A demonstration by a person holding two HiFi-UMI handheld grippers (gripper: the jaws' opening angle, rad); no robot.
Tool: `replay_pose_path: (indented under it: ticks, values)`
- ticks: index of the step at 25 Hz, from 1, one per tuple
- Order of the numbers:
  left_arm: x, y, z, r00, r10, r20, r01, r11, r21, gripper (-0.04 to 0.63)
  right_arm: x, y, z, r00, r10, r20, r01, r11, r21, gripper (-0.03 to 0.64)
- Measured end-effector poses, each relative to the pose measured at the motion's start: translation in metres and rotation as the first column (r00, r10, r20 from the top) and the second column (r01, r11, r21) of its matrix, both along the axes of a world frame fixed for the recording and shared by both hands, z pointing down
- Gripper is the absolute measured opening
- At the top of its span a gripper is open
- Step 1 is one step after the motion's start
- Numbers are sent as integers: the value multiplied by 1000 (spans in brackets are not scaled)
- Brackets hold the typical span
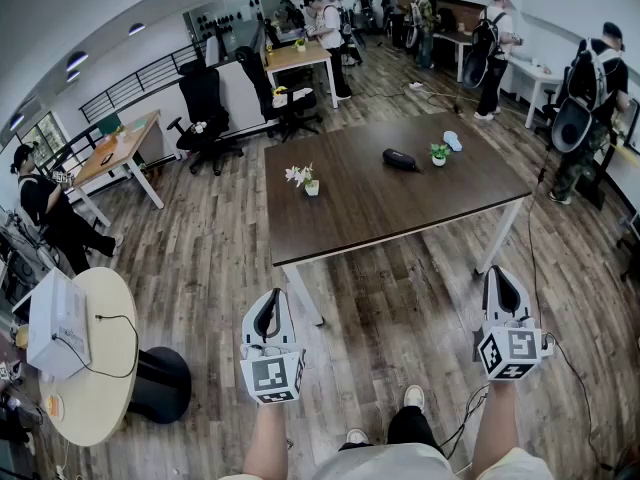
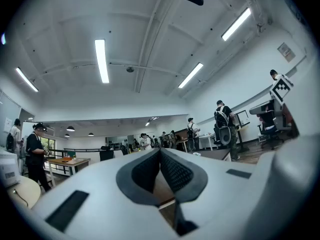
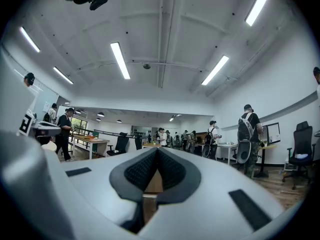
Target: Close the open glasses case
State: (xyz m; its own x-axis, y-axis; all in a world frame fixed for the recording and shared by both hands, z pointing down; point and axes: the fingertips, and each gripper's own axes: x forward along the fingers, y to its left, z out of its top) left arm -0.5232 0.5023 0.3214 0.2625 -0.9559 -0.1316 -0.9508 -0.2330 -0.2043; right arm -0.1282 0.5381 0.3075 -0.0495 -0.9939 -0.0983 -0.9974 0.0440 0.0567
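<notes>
1. The white left gripper (image 1: 268, 306) and the white right gripper (image 1: 499, 284) are held out roughly level above the grey-brown plank floor (image 1: 200, 258). They are short of the table.
2. Each gripper's dark padded jaws are pressed together with nothing between them, as each gripper's own view shows.
3. The black oblong glasses case (image 1: 400, 158) lies on the far right part of the dark brown rectangular table (image 1: 380, 213), well apart from both grippers.
4. A small green potted plant (image 1: 439, 153) stands just beside the case, and a pot of white flowers (image 1: 304, 177) stands near the table's left edge.
5. At this distance I cannot tell whether the case's lid is open.
</notes>
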Motion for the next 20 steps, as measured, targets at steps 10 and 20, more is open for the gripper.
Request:
replay_pose_path:
  ticks: [10,20]
  values:
    - [13,-5,-3,1000,22,-19,-22,1000,4,3,11,2,0,1000,16,3,-16,1000,9,0]
    - [58,-31,-3,998,62,-17,-62,998,-8,3,41,-15,13,999,13,29,-12,1000,-26,2]
